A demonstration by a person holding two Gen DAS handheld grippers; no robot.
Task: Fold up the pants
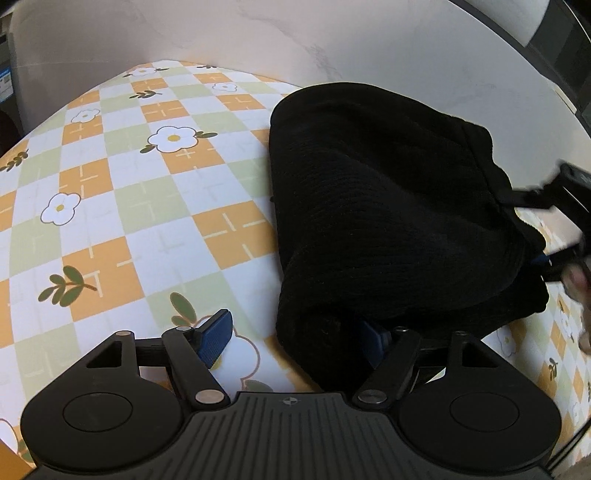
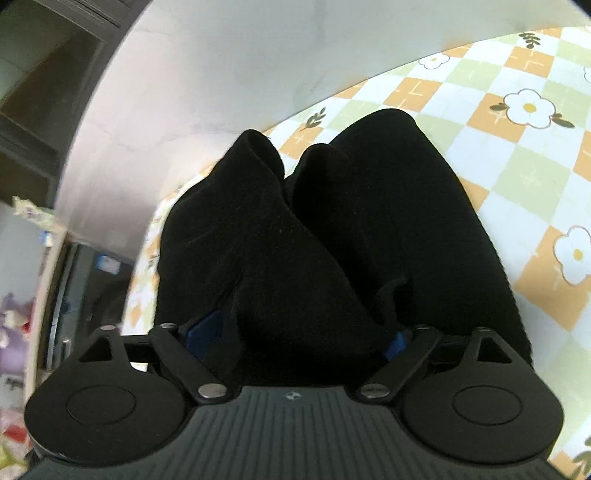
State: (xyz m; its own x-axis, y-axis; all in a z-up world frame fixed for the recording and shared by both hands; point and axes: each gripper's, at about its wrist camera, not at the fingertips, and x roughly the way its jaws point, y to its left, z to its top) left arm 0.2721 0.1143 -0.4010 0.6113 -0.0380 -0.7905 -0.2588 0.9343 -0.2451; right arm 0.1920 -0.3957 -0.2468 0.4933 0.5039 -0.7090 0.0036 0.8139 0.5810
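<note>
- While the black pants [image 1: 388, 221] lie bunched in a soft heap on the checkered flower-print tablecloth [image 1: 147, 192], the left gripper [image 1: 295, 336] stands with its jaws spread wide; the left blue pad sits bare over the cloth, the right one tucked under the garment's near edge, and nothing is pinched between them.
- Centre of the scene: the pants sit on the right part of the cloth as the left wrist camera sees it, near the far edge where the pale table surface [image 1: 258, 33] begins. The knit looks thick, limp and light (a judgement from its ribbed texture and sagging folds); it should drape and slump rather than hold a crease, and is unlikely to slip from rubbery pads.
- Right side: the right gripper [image 2: 301, 332] has fabric heaped between its fingers, blue pads peeking out on either side; its jaws stand fairly wide, so whether they actually clamp the cloth cannot be told. In the left wrist view it shows blurred at the garment's right edge.
- Best hold, by this reading: a hemmed edge or the waistband, two layers together, one corner for each gripper, so the fold can be drawn flat.
</note>
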